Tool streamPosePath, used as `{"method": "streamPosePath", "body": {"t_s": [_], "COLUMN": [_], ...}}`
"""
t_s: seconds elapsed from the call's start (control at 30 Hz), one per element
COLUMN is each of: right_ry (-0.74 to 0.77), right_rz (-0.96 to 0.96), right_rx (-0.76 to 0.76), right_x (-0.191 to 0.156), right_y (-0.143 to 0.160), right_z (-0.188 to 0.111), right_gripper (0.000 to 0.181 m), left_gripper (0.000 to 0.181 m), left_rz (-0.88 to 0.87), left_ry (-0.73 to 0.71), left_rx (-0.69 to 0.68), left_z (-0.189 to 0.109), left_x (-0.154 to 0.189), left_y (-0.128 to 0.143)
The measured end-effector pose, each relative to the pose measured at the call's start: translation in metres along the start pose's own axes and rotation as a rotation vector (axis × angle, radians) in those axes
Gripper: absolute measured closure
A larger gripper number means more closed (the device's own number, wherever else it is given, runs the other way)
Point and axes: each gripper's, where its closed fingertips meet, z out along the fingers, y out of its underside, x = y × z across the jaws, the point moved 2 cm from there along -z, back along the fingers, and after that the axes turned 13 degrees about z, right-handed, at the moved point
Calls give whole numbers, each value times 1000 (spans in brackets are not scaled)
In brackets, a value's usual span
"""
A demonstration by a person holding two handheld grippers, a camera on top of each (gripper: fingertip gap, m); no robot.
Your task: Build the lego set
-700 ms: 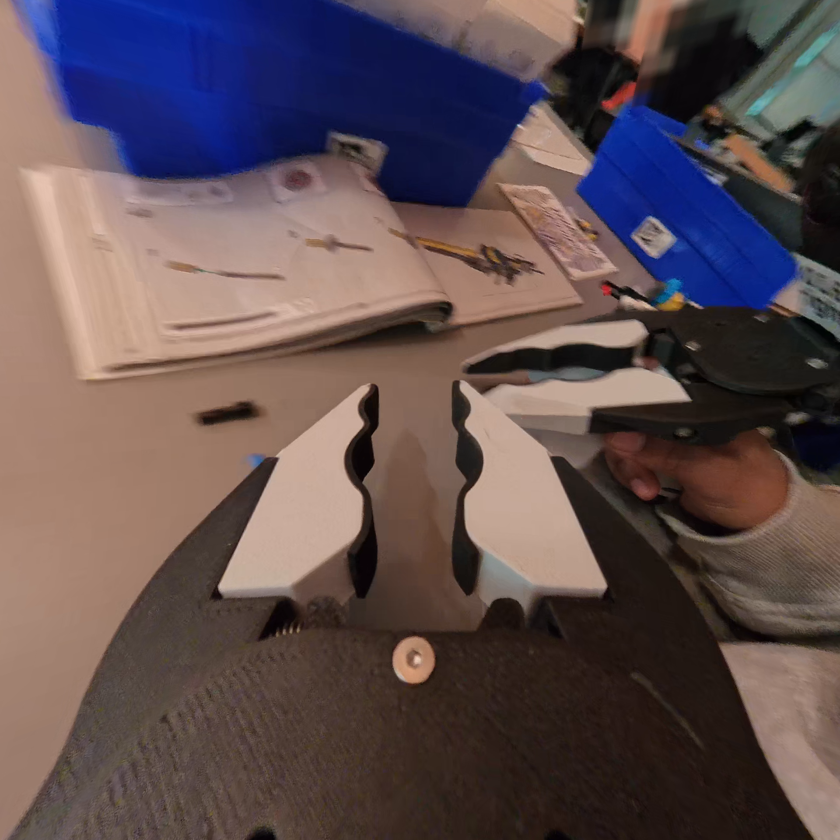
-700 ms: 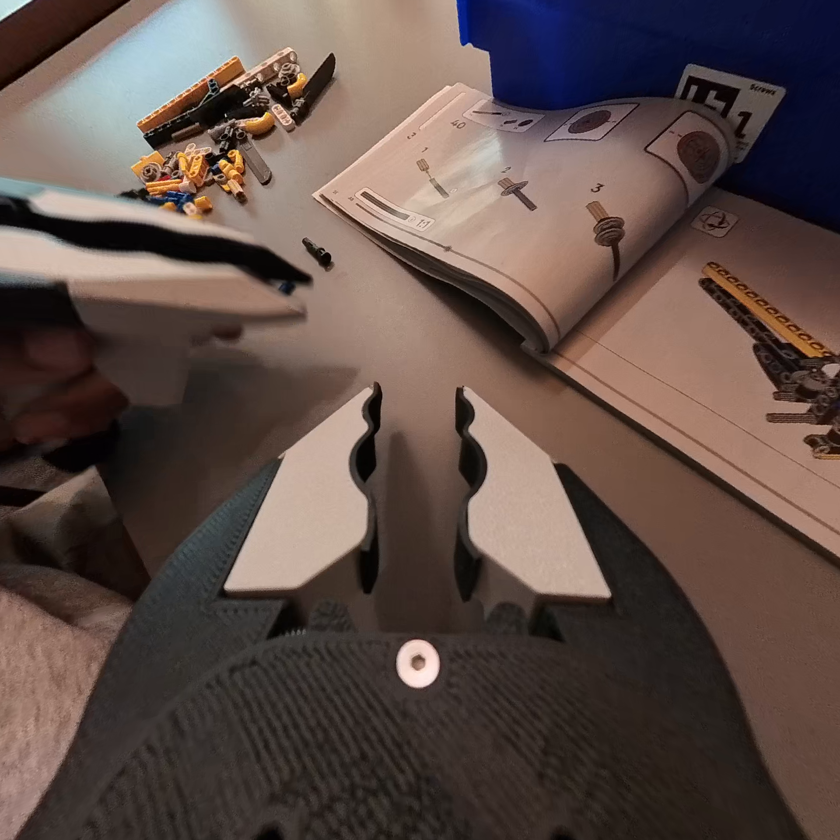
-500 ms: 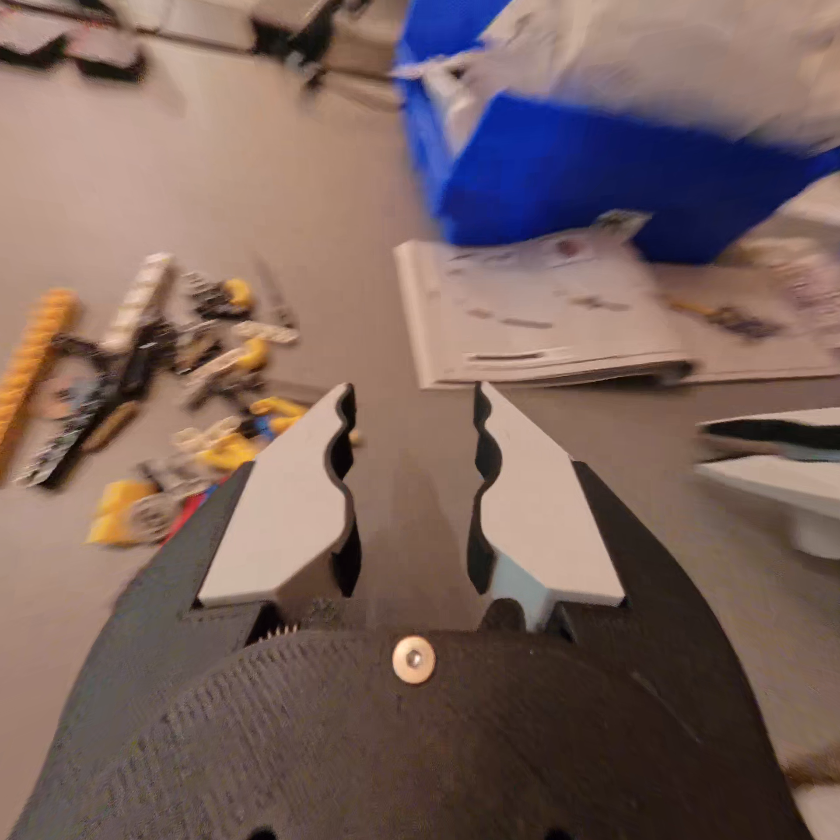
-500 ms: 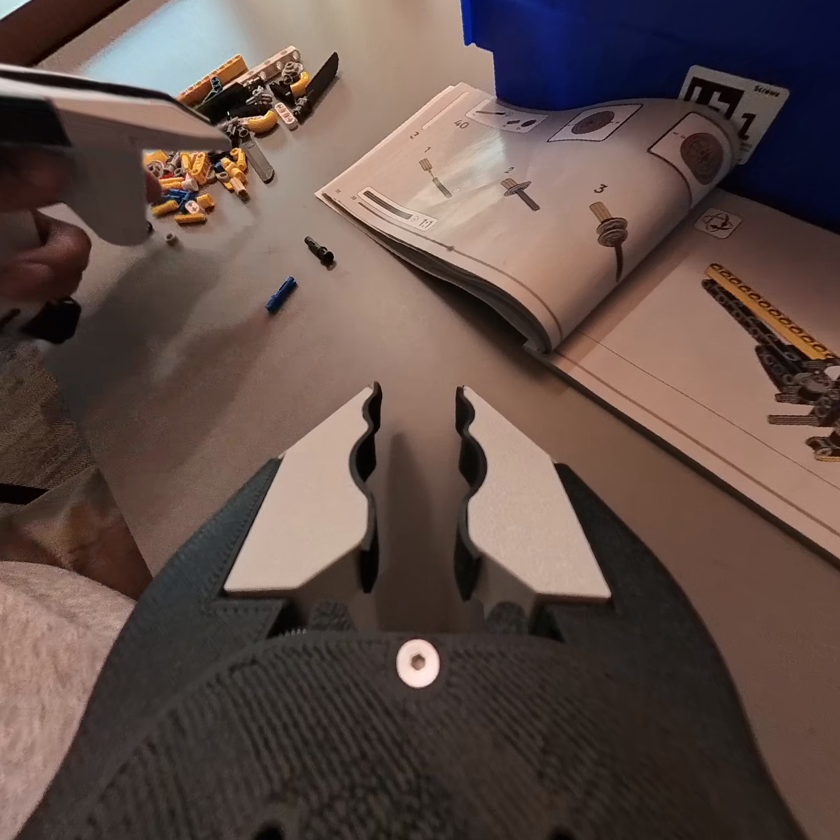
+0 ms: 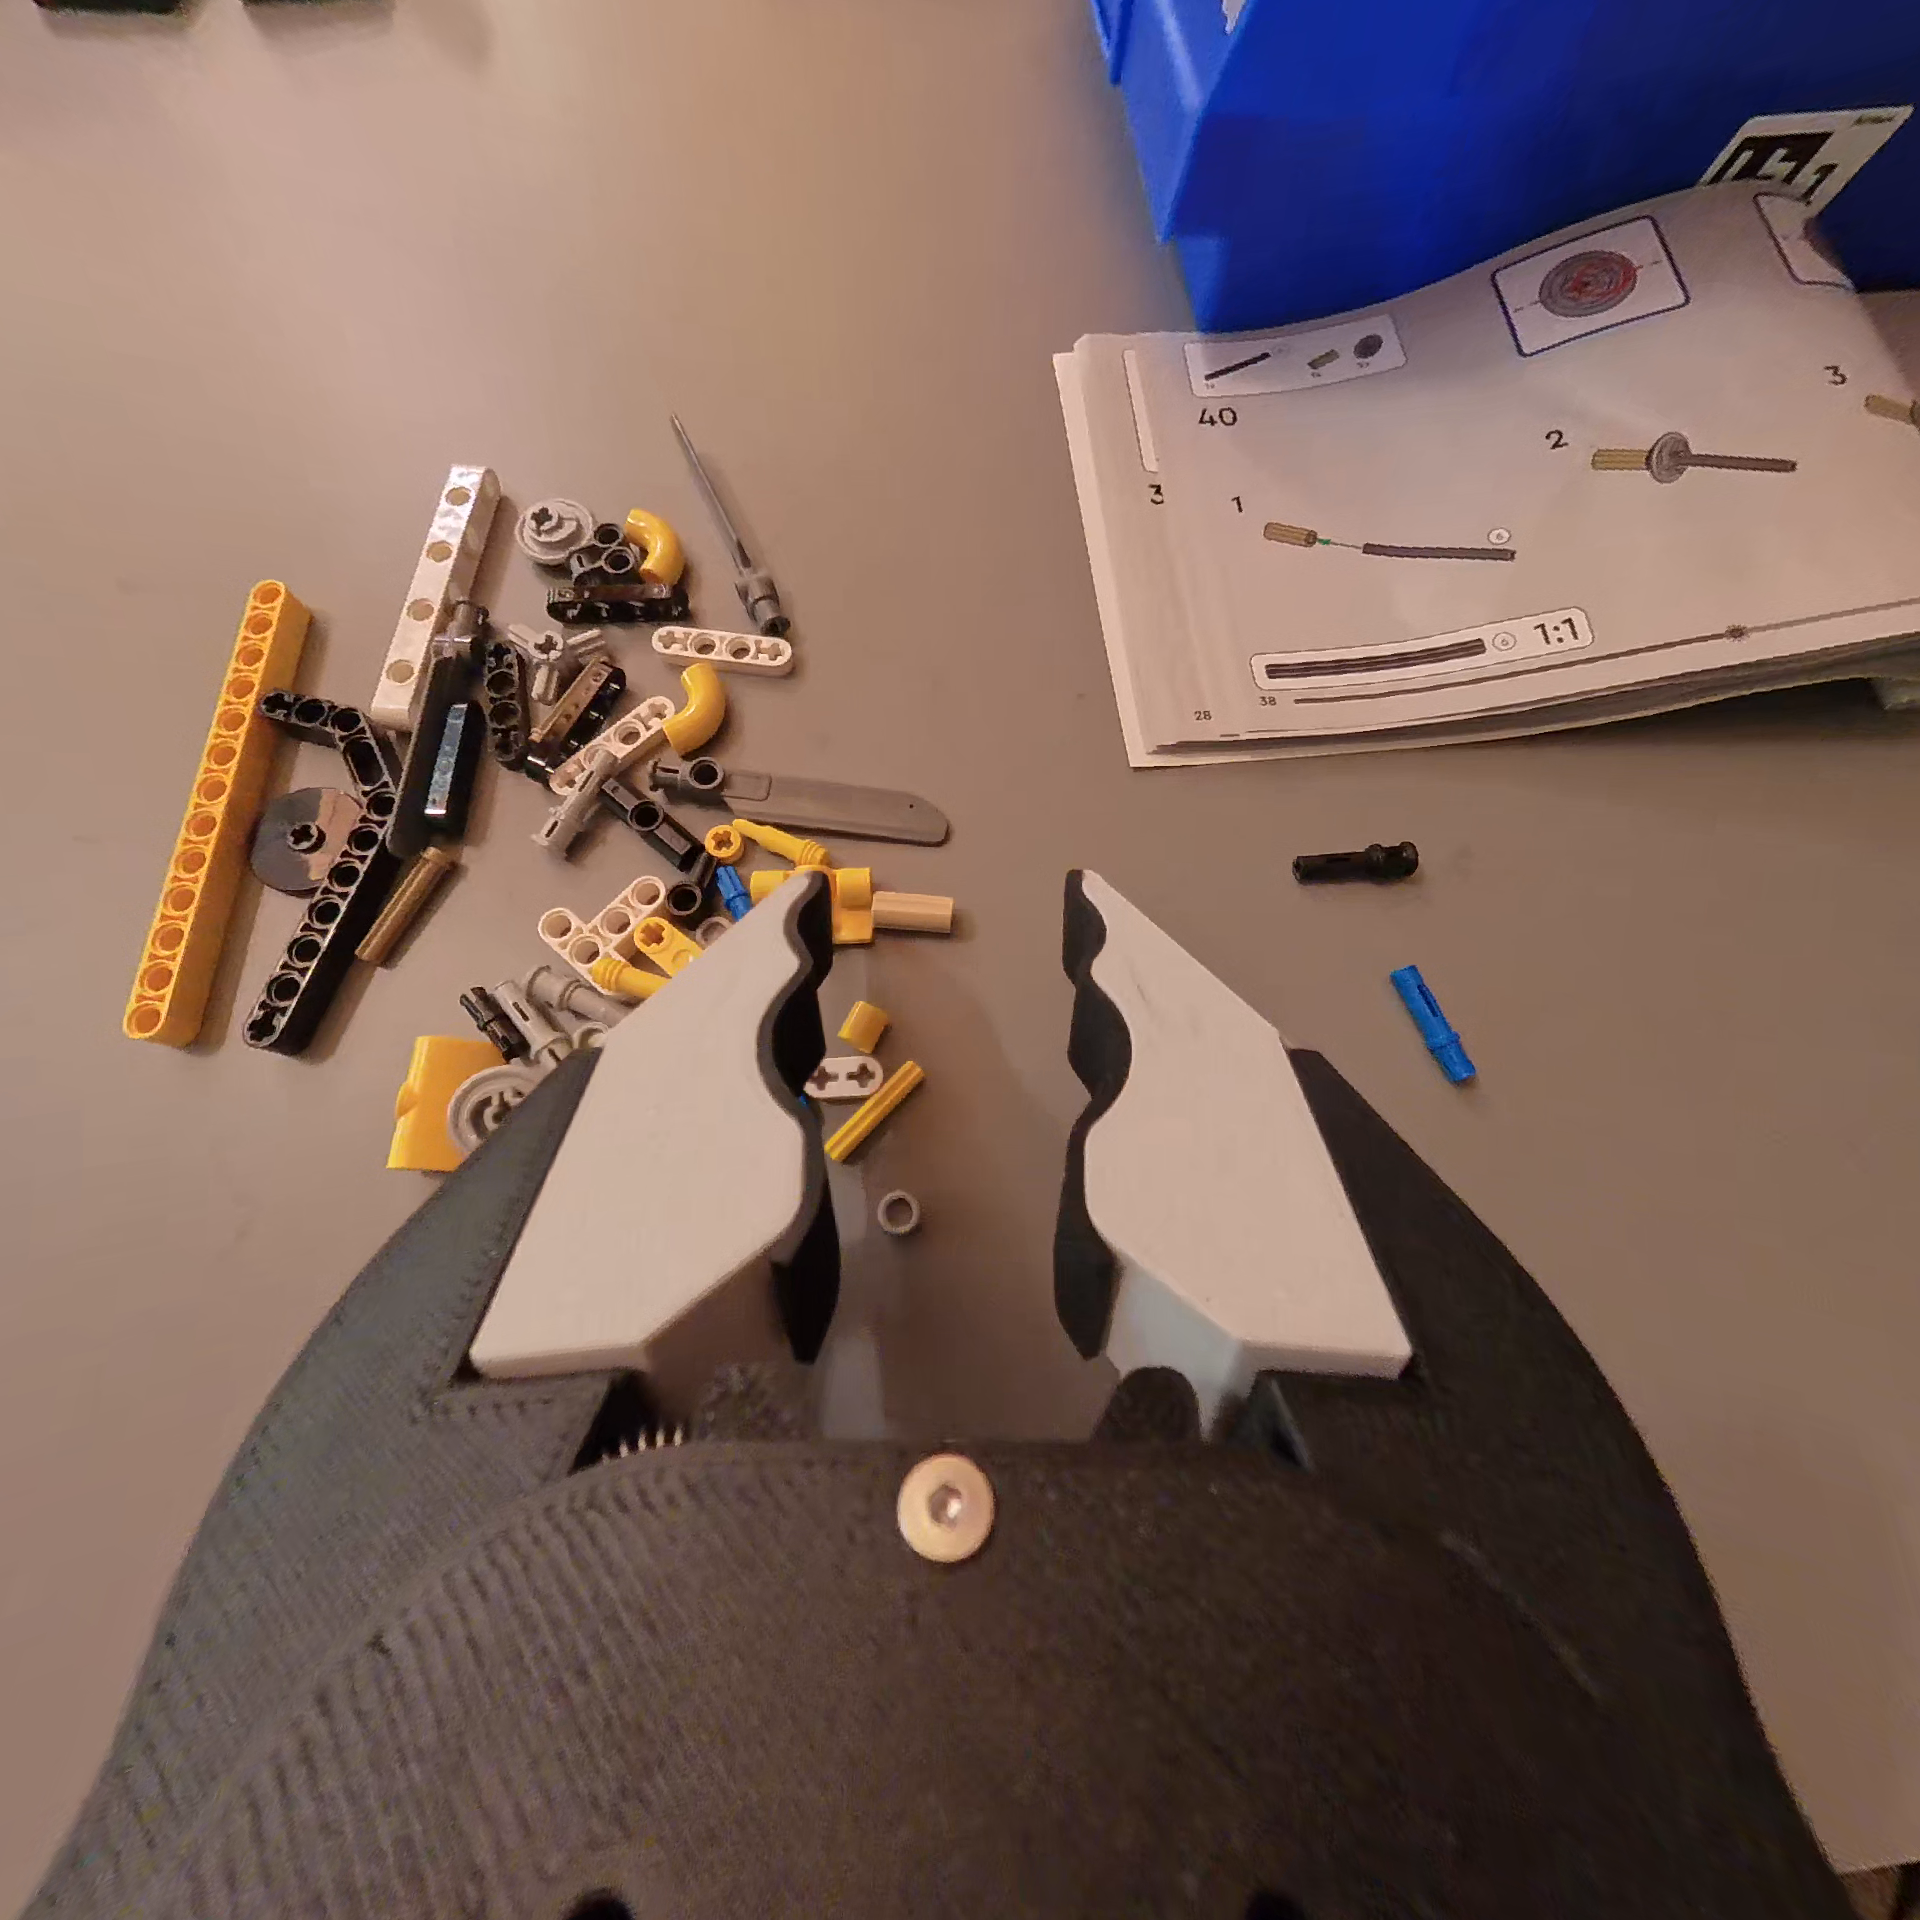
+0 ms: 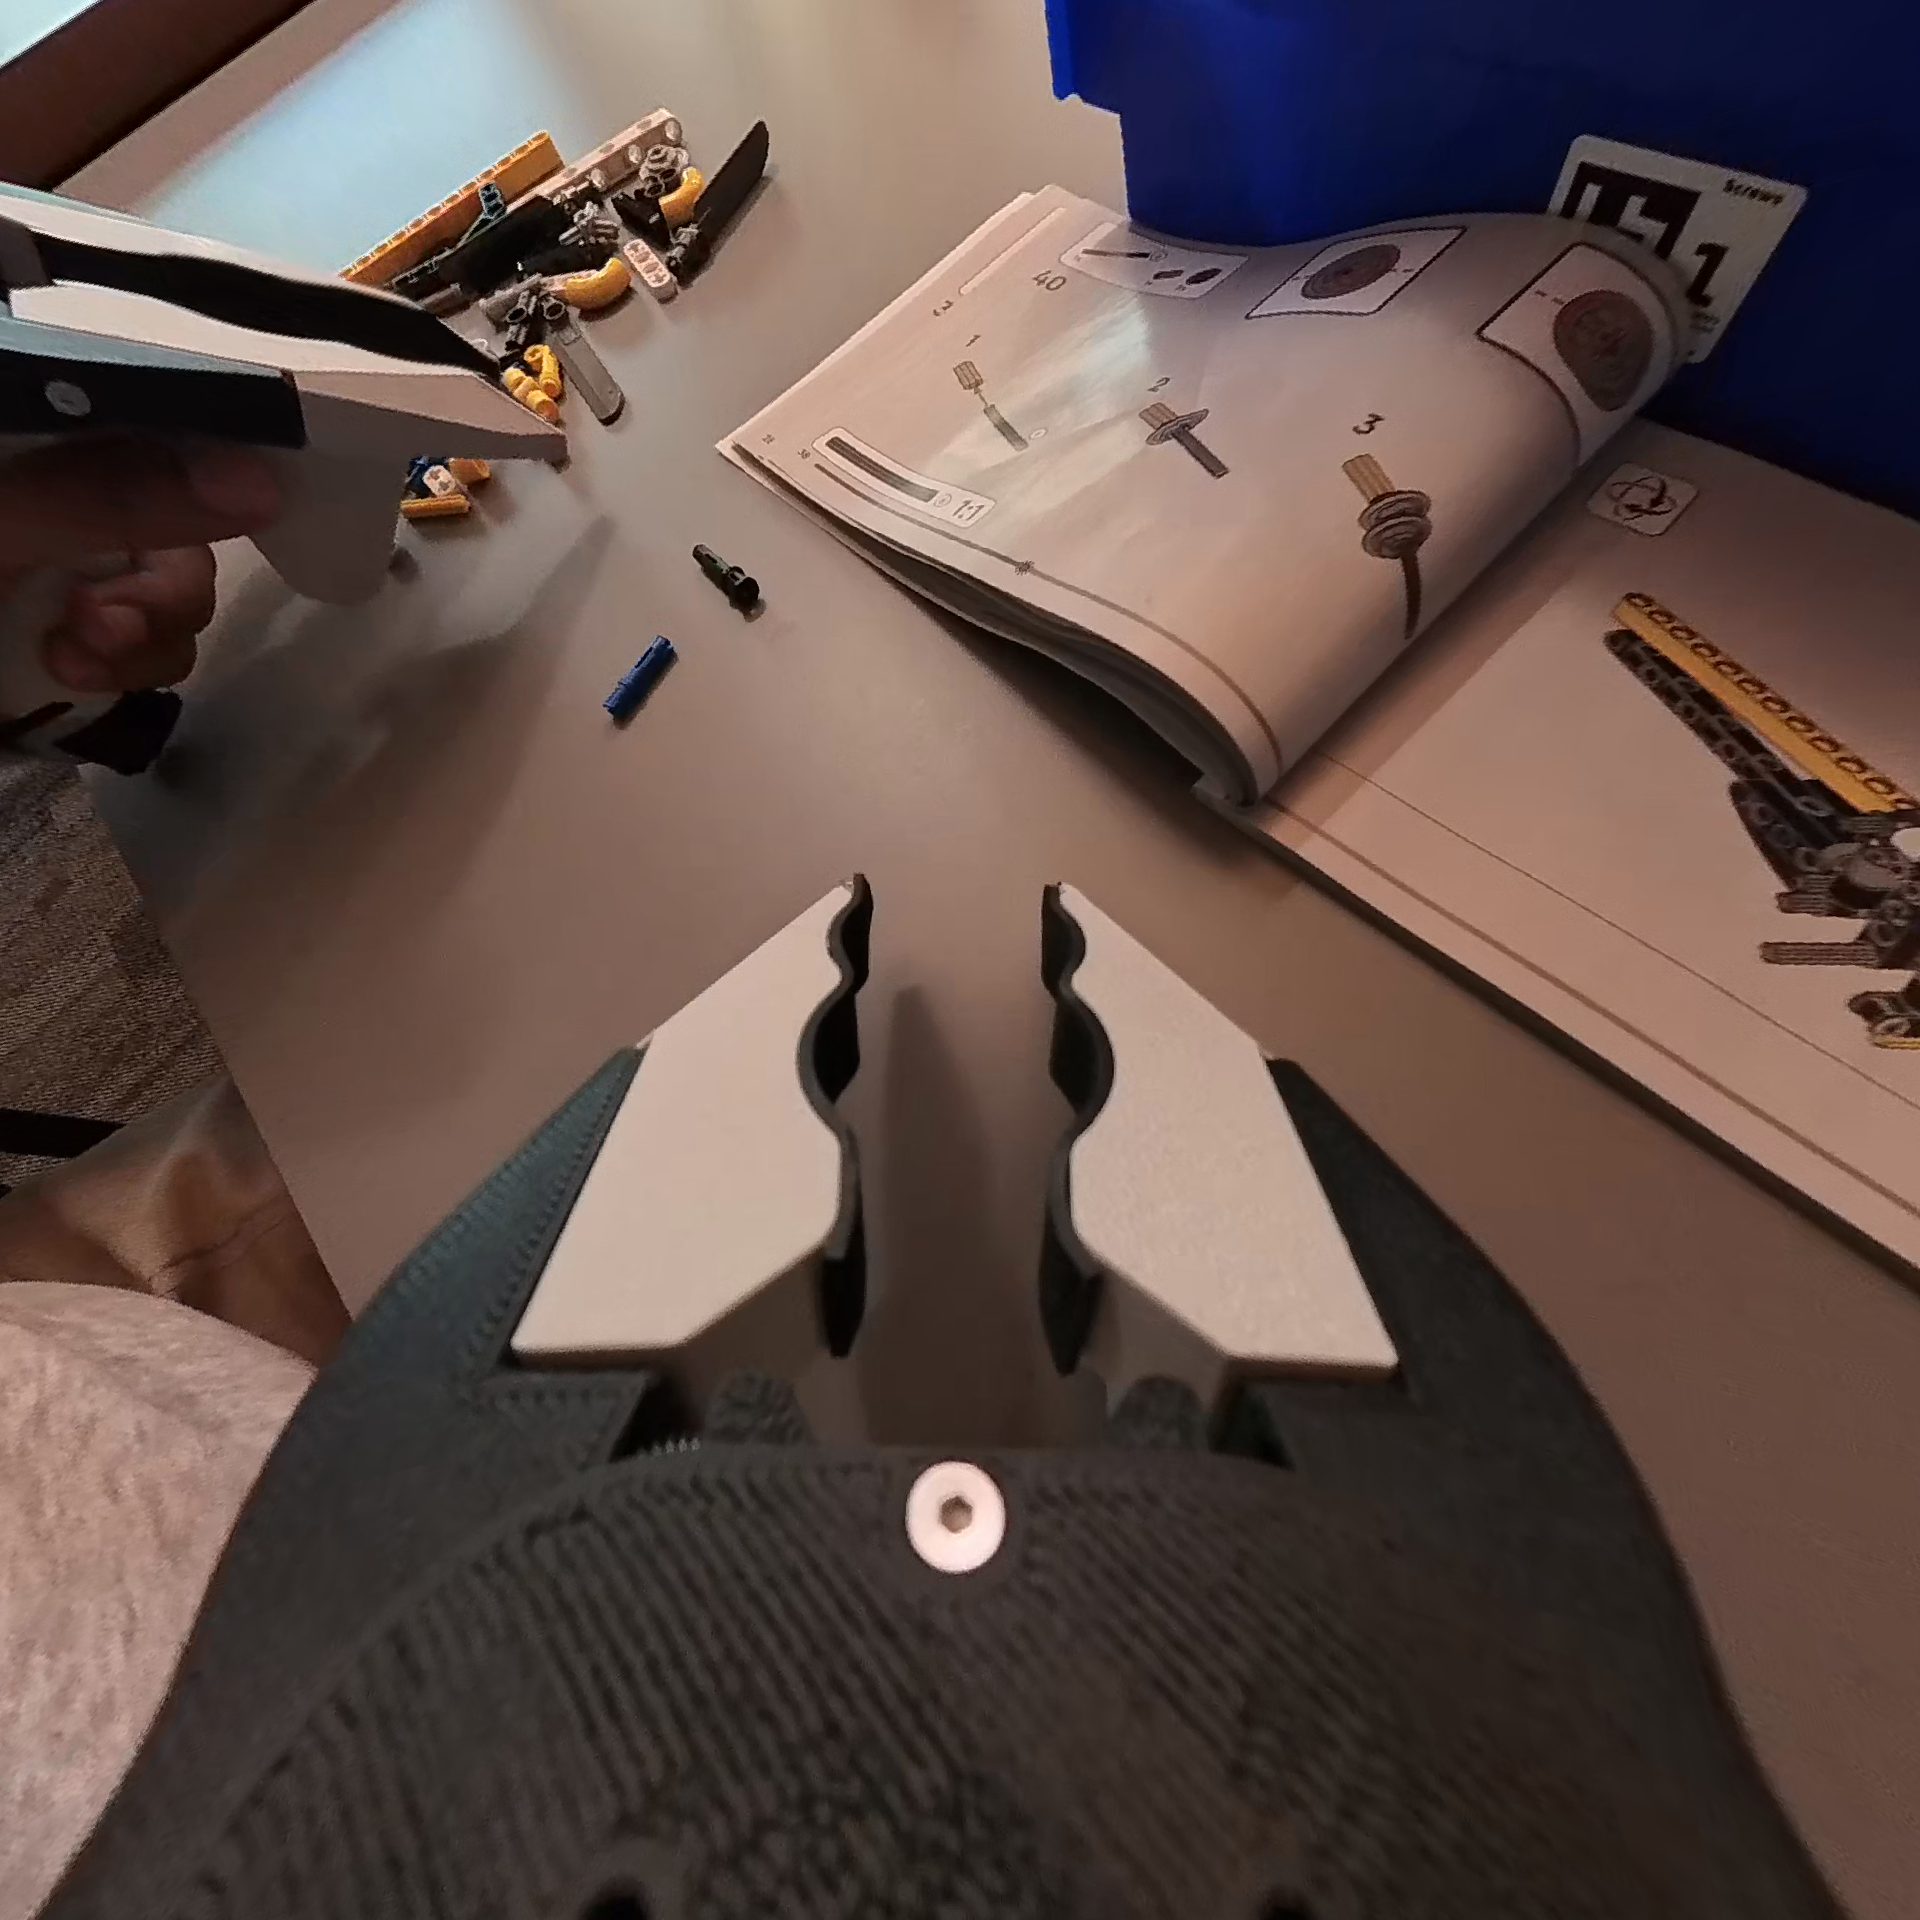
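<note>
A pile of loose lego parts (image 5: 582, 790) lies on the grey table, with a long yellow beam (image 5: 218, 810) at its left; the pile also shows far left in the right wrist view (image 6: 561, 260). A black pin (image 5: 1356, 862) and a blue pin (image 5: 1434, 1023) lie apart to the right, also seen in the right wrist view as black pin (image 6: 727, 577) and blue pin (image 6: 639, 675). My left gripper (image 5: 945, 899) is open and empty over the pile's right edge; it also shows at left in the right wrist view (image 6: 520, 400). My right gripper (image 6: 951, 899) is open and empty above bare table.
An open instruction booklet (image 5: 1455, 520) lies to the right, also in the right wrist view (image 6: 1195, 468). A blue bin (image 5: 1455, 135) stands behind it, with a black-and-white tag (image 6: 1673, 229). A person's hand (image 6: 114, 582) and grey sleeve (image 6: 94, 1558) are at left. To the black pin (image 5: 1356, 862): left tips about 6 centimetres, right tips about 11 centimetres. It turns up in the right wrist view (image 6: 722, 568) as well.
My left gripper has swung left from the booklet to the parts pile and opened wider. The right gripper has stayed still.
</note>
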Motion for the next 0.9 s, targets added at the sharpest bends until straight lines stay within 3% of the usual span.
{"method": "streamPosePath", "body": {"t_s": [0.47,0.67,0.9], "right_ry": [3,3,2], "right_rz": [-2,-6,-13], "right_rx": [0,6,20], "right_x": [0,0,-1], "right_y": [0,-1,-2], "right_z": [0,0,-2], "right_gripper": [149,149,149], "left_gripper": [152,166,167], "left_rz": [-1,1,21], "left_ry": [4,10,14], "left_rx": [-50,-54,-26], "left_z": [5,5,2], "left_x": [-1,-1,3], "left_y": [7,8,4]}}
